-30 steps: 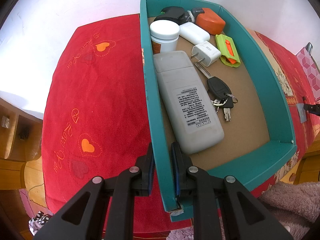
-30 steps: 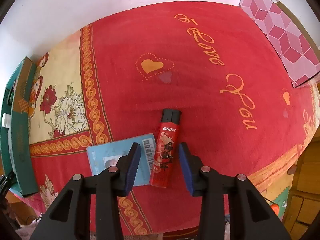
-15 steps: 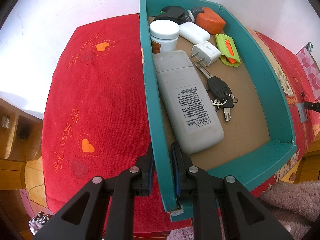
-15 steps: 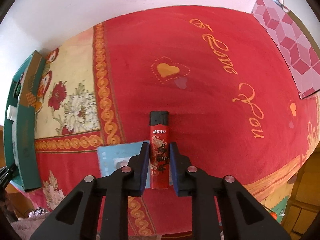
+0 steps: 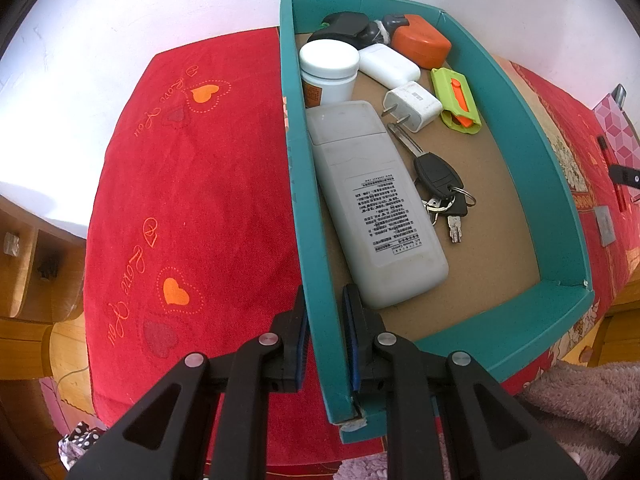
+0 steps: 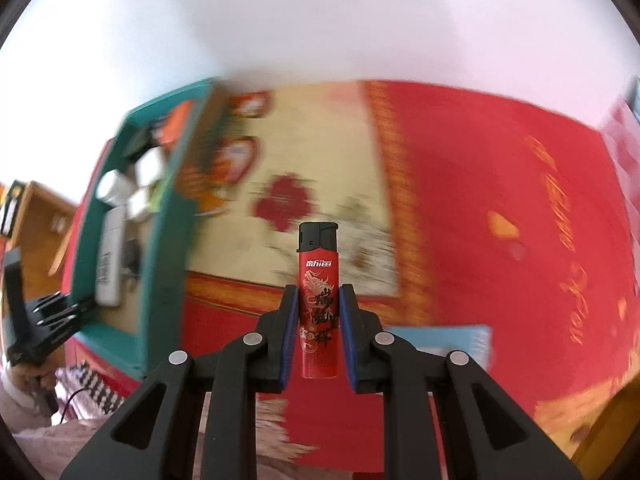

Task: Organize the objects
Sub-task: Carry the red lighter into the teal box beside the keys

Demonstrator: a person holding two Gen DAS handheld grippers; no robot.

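A red lighter (image 6: 318, 264) with a black cap stands upright between the blue pads of my right gripper (image 6: 318, 300), which is shut on it and holds it above the red cloth. The teal box (image 6: 160, 240) lies to its left, blurred. My left gripper (image 5: 323, 304) is shut on the near left wall of the teal box (image 5: 532, 168). Inside lie a grey remote (image 5: 372, 208), car keys (image 5: 438, 178), a white plug (image 5: 412, 106), a green utility knife (image 5: 458, 100), a white jar (image 5: 330, 66) and an orange case (image 5: 420, 42).
A light blue card (image 6: 460, 340) lies on the red cloth (image 5: 192, 200) below the lighter. A pink patterned box (image 5: 616, 128) sits at the far right. Wooden furniture (image 5: 24, 288) borders the left edge, and a fuzzy pink blanket (image 5: 580, 408) lies at the front.
My right gripper closed on the lighter, lifted it off the cloth and swung toward the teal box. The left gripper and the box have not moved.
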